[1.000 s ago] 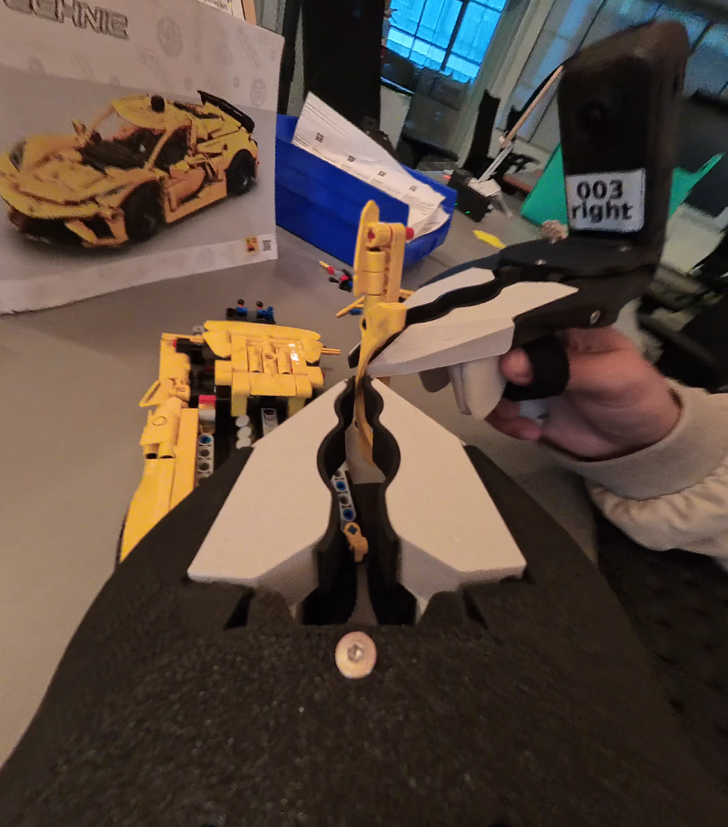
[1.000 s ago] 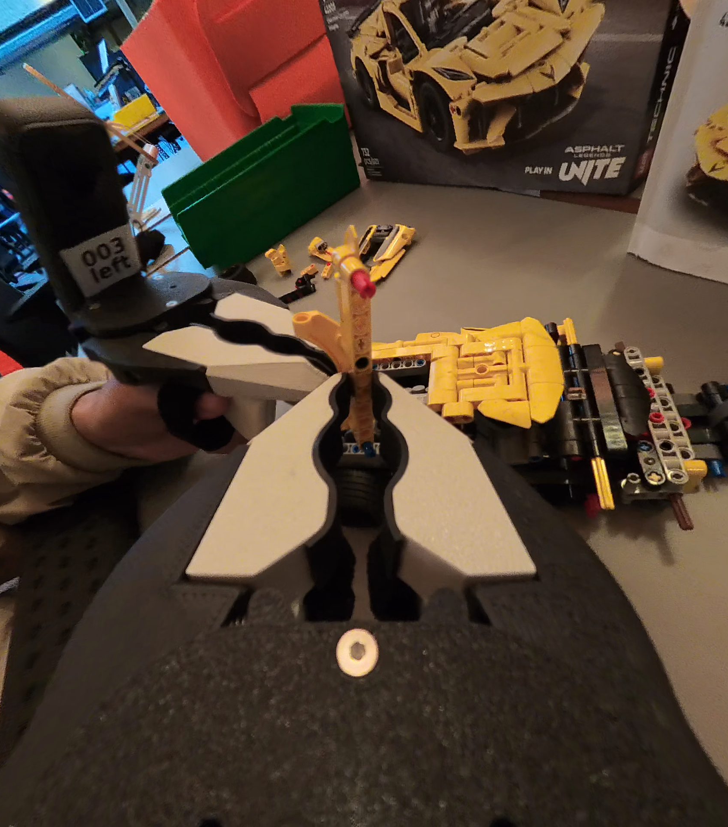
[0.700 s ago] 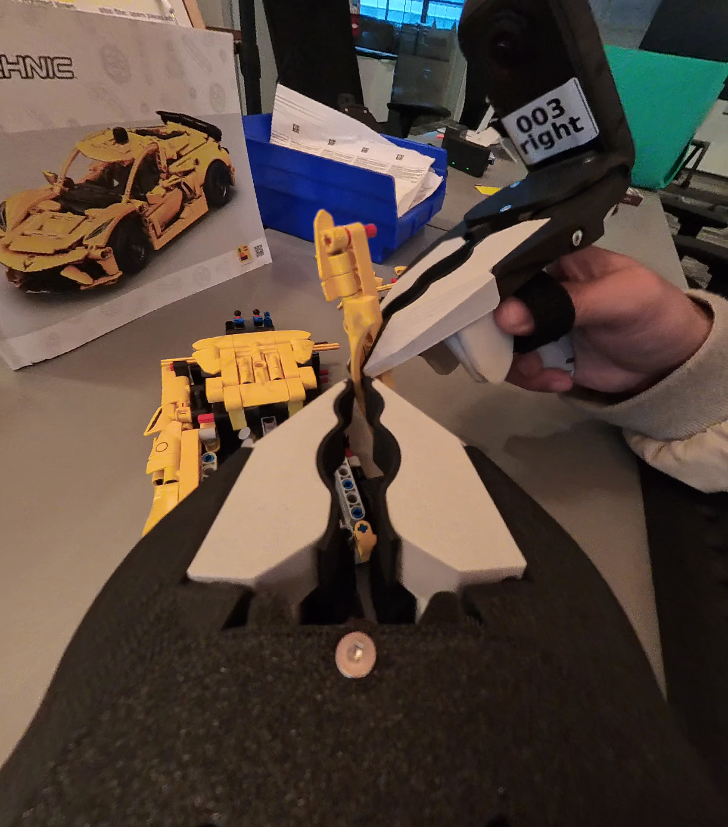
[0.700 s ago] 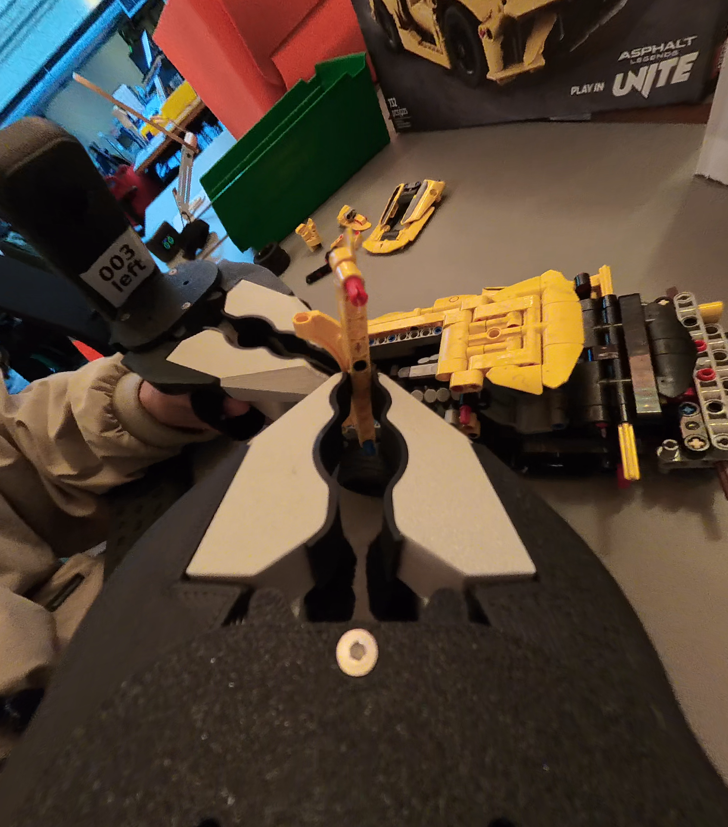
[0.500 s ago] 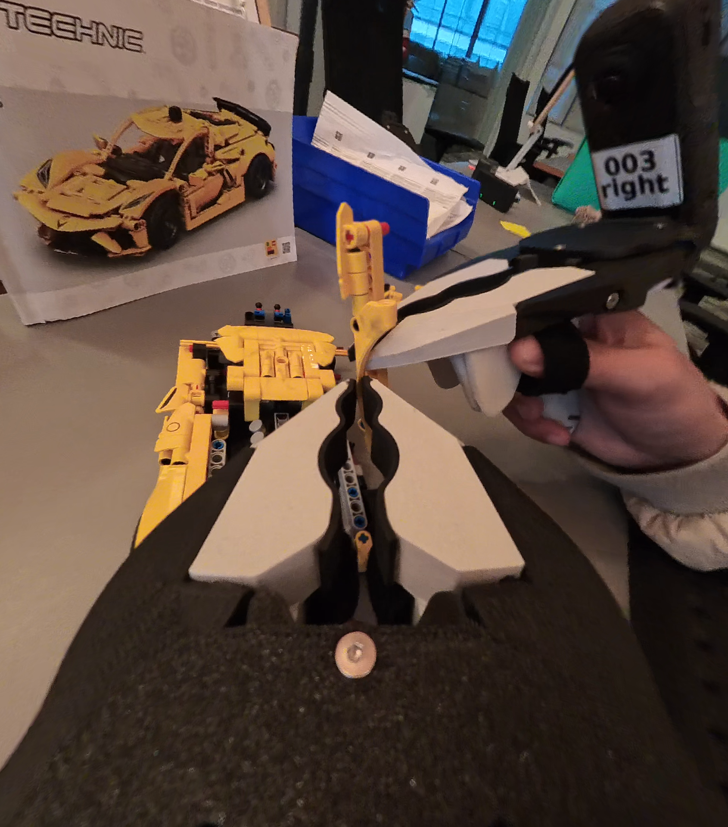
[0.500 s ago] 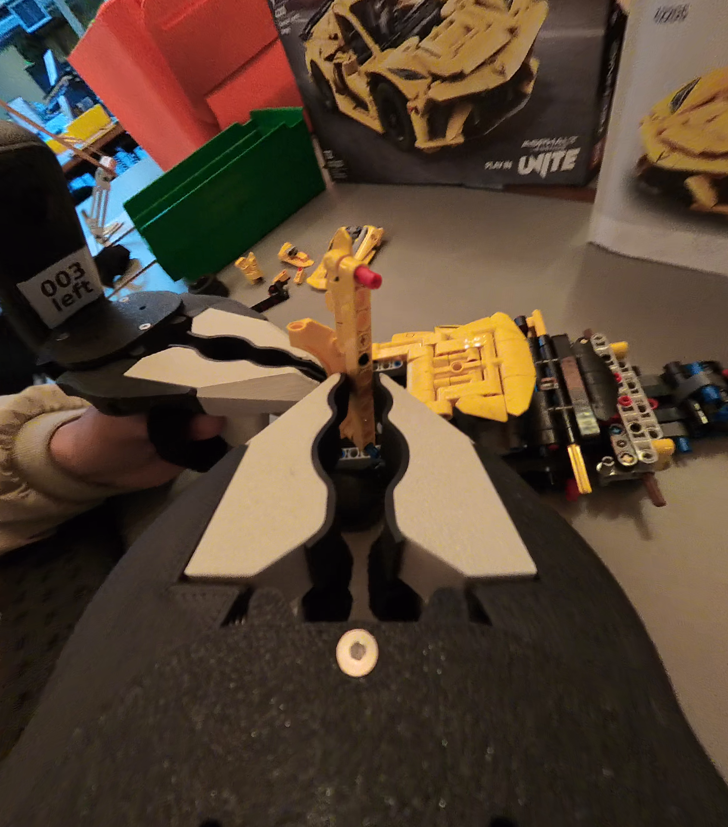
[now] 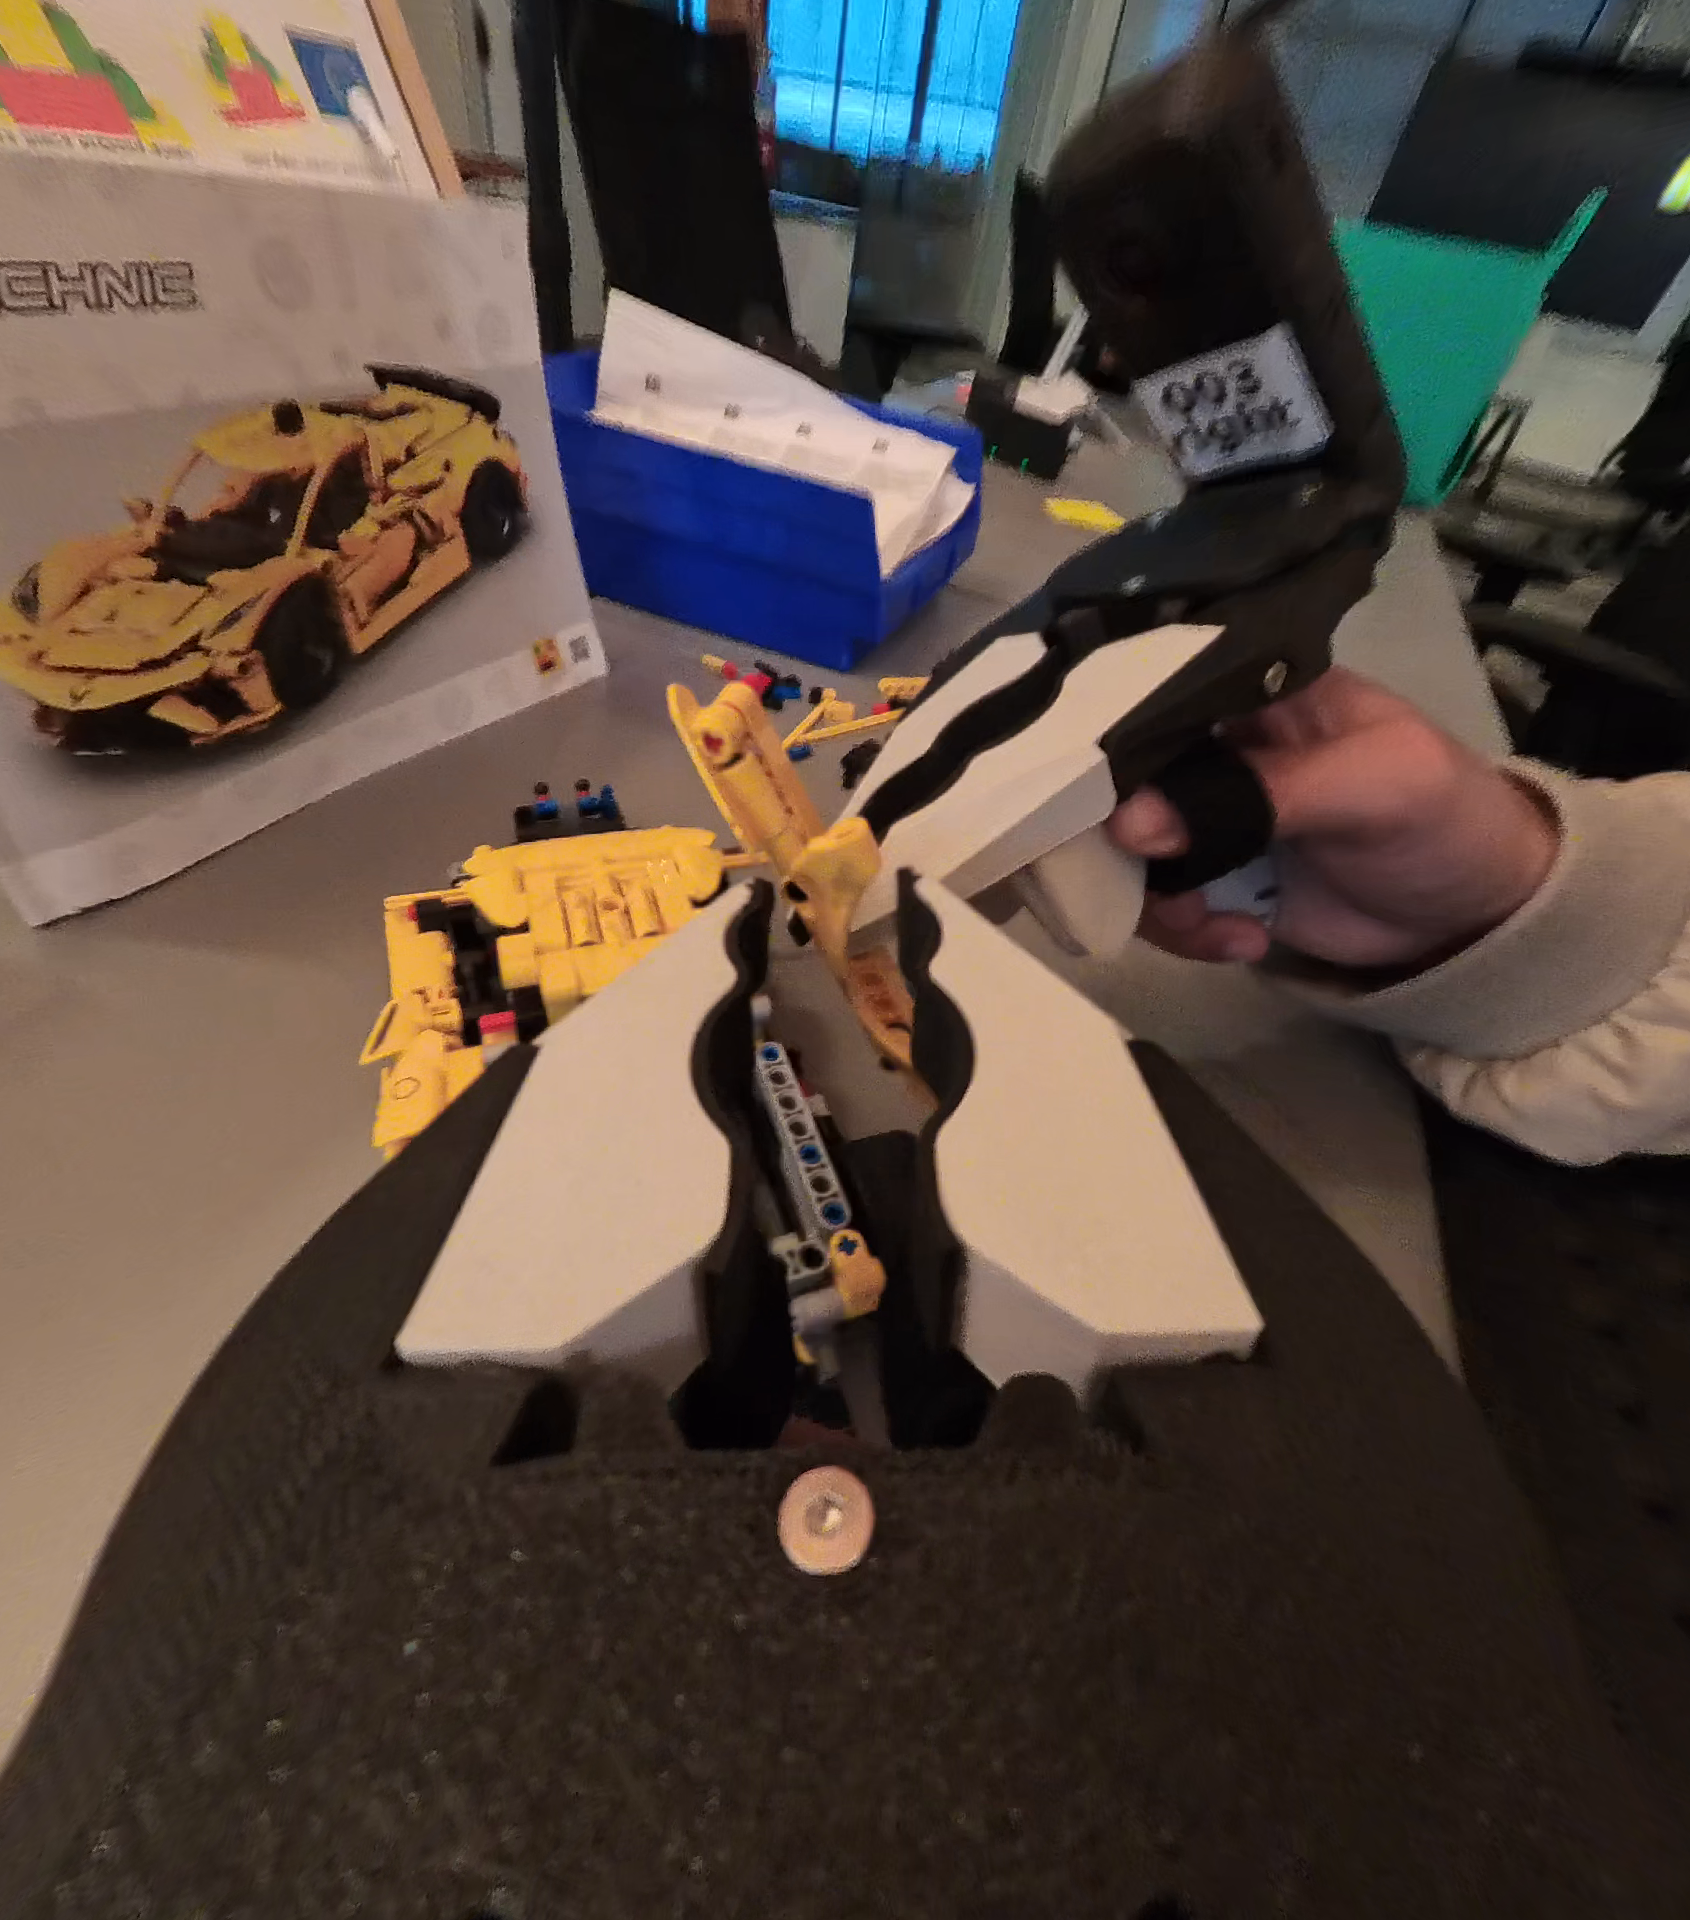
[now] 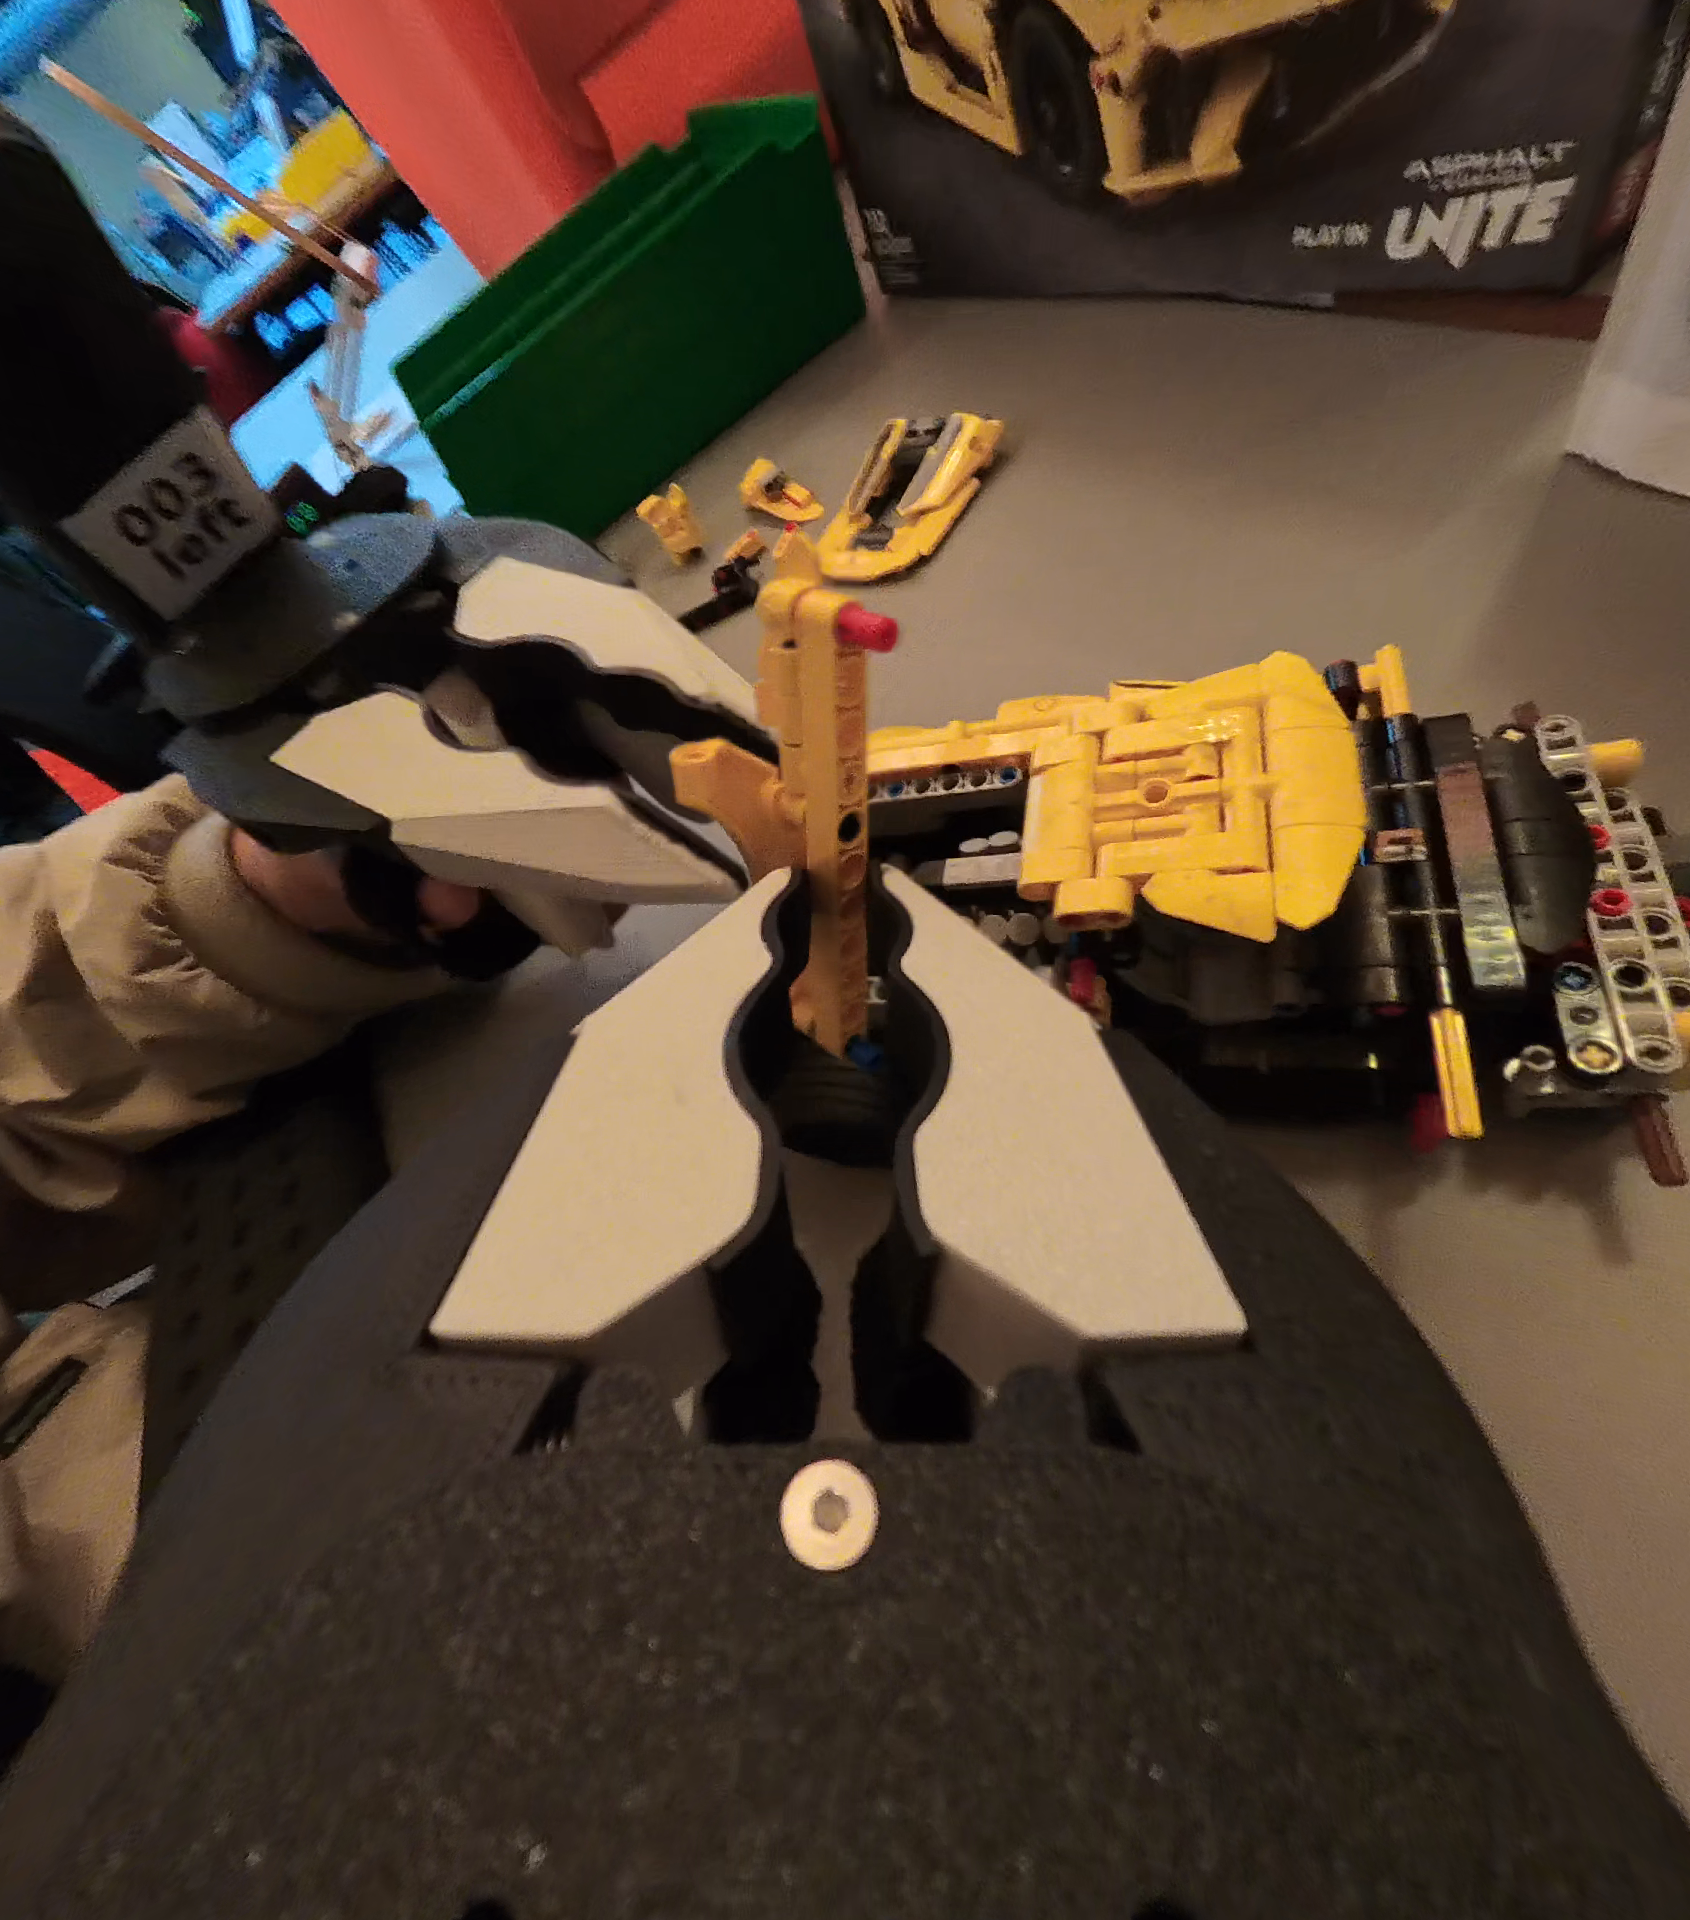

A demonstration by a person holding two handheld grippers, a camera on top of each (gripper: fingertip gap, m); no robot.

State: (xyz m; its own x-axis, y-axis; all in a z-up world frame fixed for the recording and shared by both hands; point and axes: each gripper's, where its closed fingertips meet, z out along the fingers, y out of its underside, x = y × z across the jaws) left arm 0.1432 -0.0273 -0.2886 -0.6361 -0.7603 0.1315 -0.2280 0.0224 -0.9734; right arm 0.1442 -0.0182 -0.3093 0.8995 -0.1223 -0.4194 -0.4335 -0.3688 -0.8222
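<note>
Left gripper point(image 7: 833, 909): matte grey wedge-shaped fingers with wavy black inner linings, set in a grainy black foam-textured body. Its jaws are standing slightly apart in the left wrist view, with the yellow brick sub-assembly point(image 7: 799, 831) lying in the gap against the right finger; whether they are actually pinching it cannot be told.

Right gripper point(image 8: 836, 894): same build. Its jaws are closing narrowly on the lower end of the yellow brick sub-assembly point(image 8: 820, 800), gripping it upright.

Yellow brick sub-assembly: a slim perforated plastic beam with a curved yellow connector branching off to the left and a small red pin point(image 8: 864, 627) projecting near the top. It is hanging above the table, between the two grippers' tips.

Partly built model car point(image 8: 1236, 831): glossy yellow panelled bodywork on a black chassis, with grey perforated beams and red and blue pins, lying flat on the table just beyond the grippers.

Table point(image 8: 1236, 468): smooth, matte grey.

Loose yellow parts point(image 8: 914, 494): one long curved panel and several small pieces, lying on the far table near a green plastic bin point(image 8: 654, 312).

Blue plastic bin point(image 7: 747, 540): rectangular, holding white paper sheets, standing at the far side.

Printed cardboard box point(image 7: 197, 520): leaning upright at far left, showing a yellow car.

A person's hand point(image 7: 1340, 821) in a beige sleeve is holding the right gripper's handle.
</note>
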